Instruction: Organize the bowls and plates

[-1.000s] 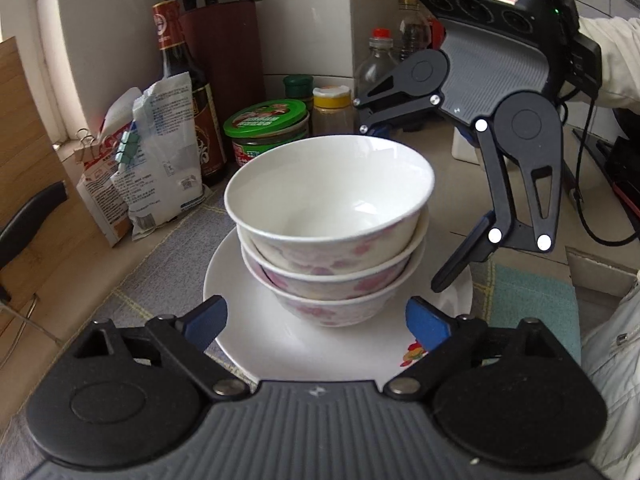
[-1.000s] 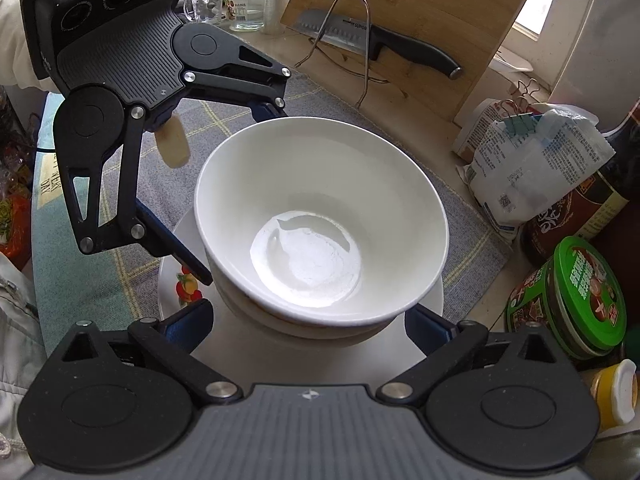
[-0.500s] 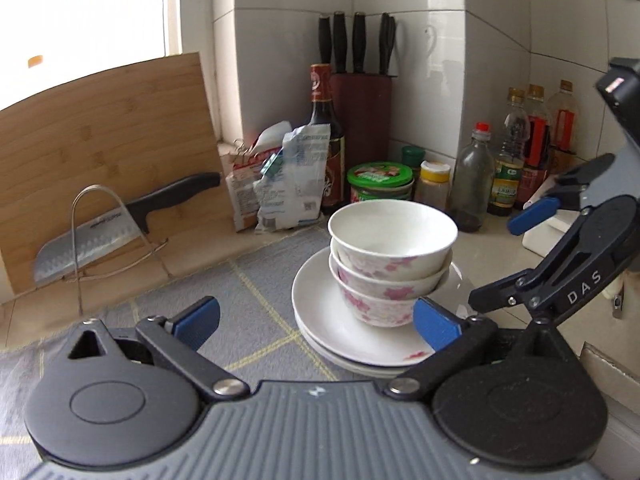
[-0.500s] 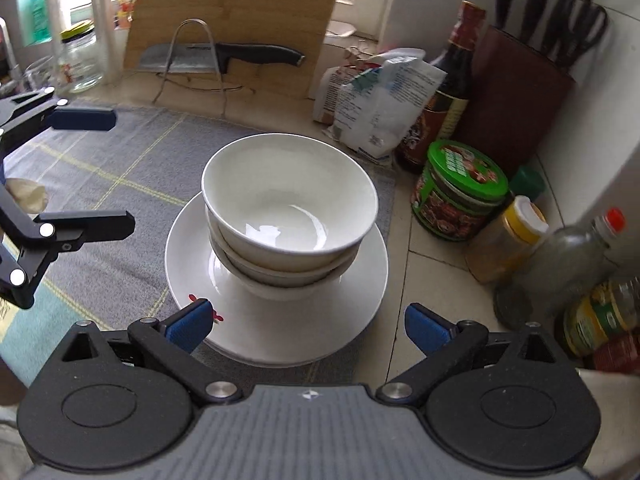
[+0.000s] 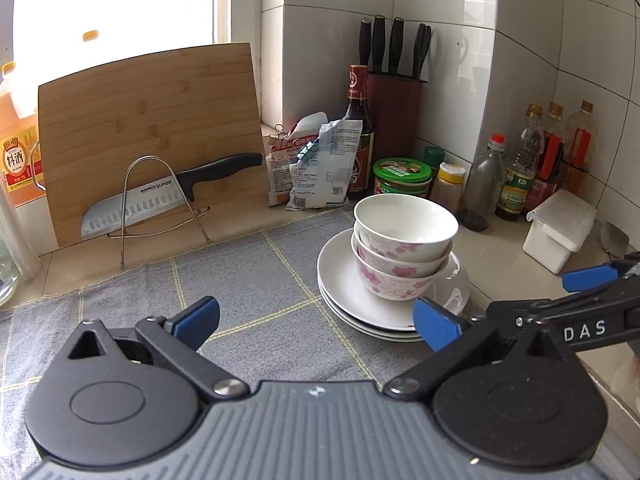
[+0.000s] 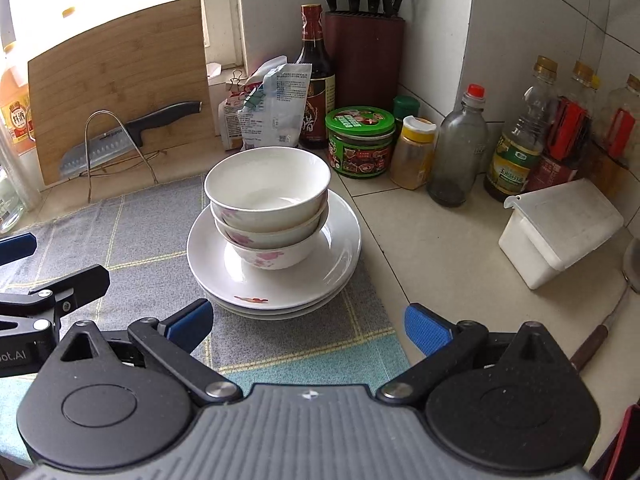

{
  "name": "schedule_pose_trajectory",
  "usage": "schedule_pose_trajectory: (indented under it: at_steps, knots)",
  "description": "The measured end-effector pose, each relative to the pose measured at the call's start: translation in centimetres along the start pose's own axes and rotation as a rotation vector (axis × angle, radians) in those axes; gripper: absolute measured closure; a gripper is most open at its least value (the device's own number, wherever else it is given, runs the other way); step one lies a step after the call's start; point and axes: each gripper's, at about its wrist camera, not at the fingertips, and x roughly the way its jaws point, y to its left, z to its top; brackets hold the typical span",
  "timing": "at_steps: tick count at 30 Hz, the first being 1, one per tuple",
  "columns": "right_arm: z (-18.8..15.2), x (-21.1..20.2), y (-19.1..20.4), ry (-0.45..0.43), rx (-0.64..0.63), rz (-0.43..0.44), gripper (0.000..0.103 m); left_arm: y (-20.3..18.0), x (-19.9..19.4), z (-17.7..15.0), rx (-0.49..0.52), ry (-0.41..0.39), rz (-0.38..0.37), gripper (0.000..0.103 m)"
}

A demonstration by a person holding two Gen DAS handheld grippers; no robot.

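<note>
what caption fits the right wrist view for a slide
Three nested bowls on stacked plates, right gripper open and empty.

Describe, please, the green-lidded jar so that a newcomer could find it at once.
Start at the dark red knife block in the tiled corner. The green-lidded jar stands on the counter in front of it, between the dark sauce bottle and a yellow-capped spice jar. It is the only squat, wide container there.

bowls (image 6: 267, 200): showing white, with pink flower print outside
plates (image 6: 336, 264): showing white, a small red motif near the rim
mat (image 6: 132, 232): showing grey, crossed by yellow lines
gripper pads (image 5: 436, 324): showing blue
jar lid (image 6: 359, 119): showing green
cutting board (image 5: 148, 128): showing light wood grain
</note>
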Motion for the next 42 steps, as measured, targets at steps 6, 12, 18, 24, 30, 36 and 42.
schedule_pose_trajectory:
  at_steps: [6,12,18,24,30,36,42]
  knots:
    - [-0.1,-0.4,0.8,-0.004,0.011,-0.004,0.000,0.4,-0.5,-0.1,0.000,-0.002,0.010,0.001]
    - [-0.1,-0.5,1.4,-0.011,-0.007,-0.014,0.000,0.6,-0.6,0.0,-0.008,0.008,0.006,0.001]
    - [0.1,-0.5,1.5,-0.013,-0.010,-0.007,0.000,0.6,-0.5,0.1,-0.011,0.015,0.013,0.001]
    - [0.1,-0.4,1.4,-0.011,-0.013,-0.009,0.000,0.4,-0.4,0.2,-0.011,0.021,0.020,0.001]
    - [0.1,-0.5,1.2,-0.016,-0.017,-0.015,0.000,0.2,-0.4,0.4,-0.013,0.026,0.017,0.001]
    - [0.0,-0.6,1.1,-0.013,-0.019,-0.014,0.000,0.1,-0.5,0.5,-0.012,0.028,0.018,0.001]
    - [0.1,-0.8,1.0,-0.017,-0.026,-0.018,0.000,-0.1,-0.4,0.5,-0.009,0.030,0.022,0.001]
